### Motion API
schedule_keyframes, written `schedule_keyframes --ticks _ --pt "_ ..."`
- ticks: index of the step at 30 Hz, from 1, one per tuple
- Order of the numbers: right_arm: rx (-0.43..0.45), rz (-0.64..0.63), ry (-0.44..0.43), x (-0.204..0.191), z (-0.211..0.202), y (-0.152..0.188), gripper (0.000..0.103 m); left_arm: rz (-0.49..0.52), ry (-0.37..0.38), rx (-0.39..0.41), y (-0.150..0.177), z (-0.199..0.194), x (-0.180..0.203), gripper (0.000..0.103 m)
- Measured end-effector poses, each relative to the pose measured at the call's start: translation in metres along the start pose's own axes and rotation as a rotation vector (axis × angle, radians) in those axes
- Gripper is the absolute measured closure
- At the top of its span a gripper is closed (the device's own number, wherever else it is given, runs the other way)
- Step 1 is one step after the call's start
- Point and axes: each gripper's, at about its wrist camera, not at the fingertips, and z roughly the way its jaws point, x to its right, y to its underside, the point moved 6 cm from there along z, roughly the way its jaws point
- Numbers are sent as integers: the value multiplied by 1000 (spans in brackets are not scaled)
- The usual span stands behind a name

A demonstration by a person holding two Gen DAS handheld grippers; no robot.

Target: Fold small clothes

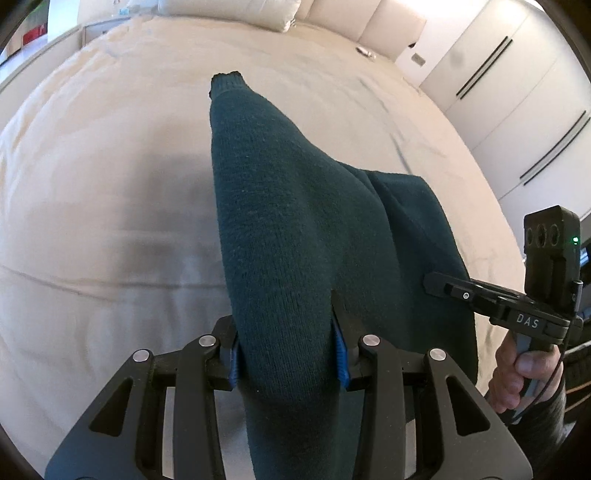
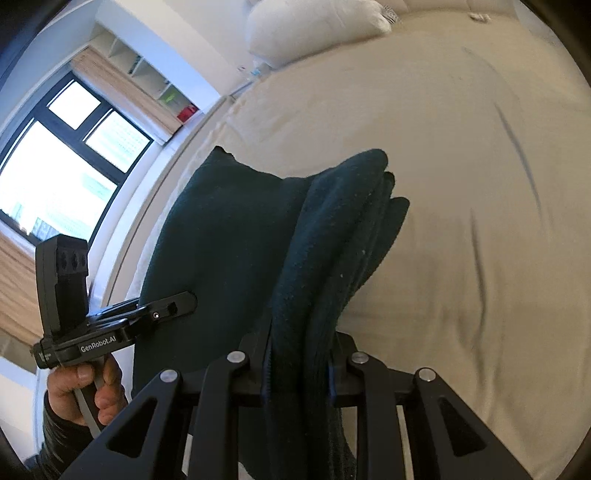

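Item, one dark teal knitted sweater (image 1: 288, 221): we find it lifted above a cream bed (image 1: 103, 192), bunched and hanging between two hand-held tools; in the left wrist view a sleeve runs from the jaws toward twelve o'clock, its ribbed cuff (image 1: 227, 79) at the far end, while a flatter panel spreads toward four o'clock; in the right wrist view we see the same garment (image 2: 221, 229) doubled into thick folds, its rounded bulk reaching toward one o'clock and a broad flap falling away at nine o'clock.

Item, left gripper (image 1: 288, 354): clenched on the sweater, the blue pads (image 1: 340, 354) pressing the knit from both sides; we see it also in the right wrist view (image 2: 184, 301) at eight o'clock, its tip against the flap, held by the person's left hand (image 2: 83, 391).

Item, right gripper (image 2: 297, 373): likewise clamped on the sweater, several layers packed between its jaws; in the left wrist view it sits at four o'clock (image 1: 439, 286), its tip at the edge of the cloth, with the right hand (image 1: 517, 373) round its handle.

Item, surroundings: a white pillow (image 1: 229, 11) at twelve o'clock by the headboard; white wardrobe doors (image 1: 509, 85) at two o'clock; a dark-framed window (image 2: 55, 155) at ten o'clock in the right wrist view.
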Motion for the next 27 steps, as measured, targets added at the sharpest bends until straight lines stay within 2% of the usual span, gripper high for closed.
schedule_keyframes --ticks 3,7,10,12,14,17,19,20,23,25,27 --pt "-23 42 -2 10 17 12 80 -28 2 -36 8 24 -10 67" --pt "-33 84 -28 27 30 16 78 -43 12 -16 17 38 -26 59" --pt "-24 128 -69 40 31 19 67 -72 46 8 28 49 -27 47" --pt "-19 169 -88 47 29 22 55 -116 93 15 36 44 -35 45" --pt "3 200 -94 52 18 22 53 -137 110 18 41 39 -42 45" --pt "49 202 -35 57 -5 19 51 -127 49 47 43 19 -58 45" --pt "95 189 -9 52 -21 11 50 -116 -38 111 32 0 -55 45" --pt "109 178 -13 46 -27 8 50 -112 -58 132 28 -8 -54 45" --pt "131 127 -89 20 -35 -2 50 -55 -74 208 13 -26 -34 45" --pt "103 103 -178 3 -27 5 50 1 -81 210 8 -20 -18 45" --pt "64 84 -221 -7 -13 13 50 27 -76 192 9 -6 -11 45"
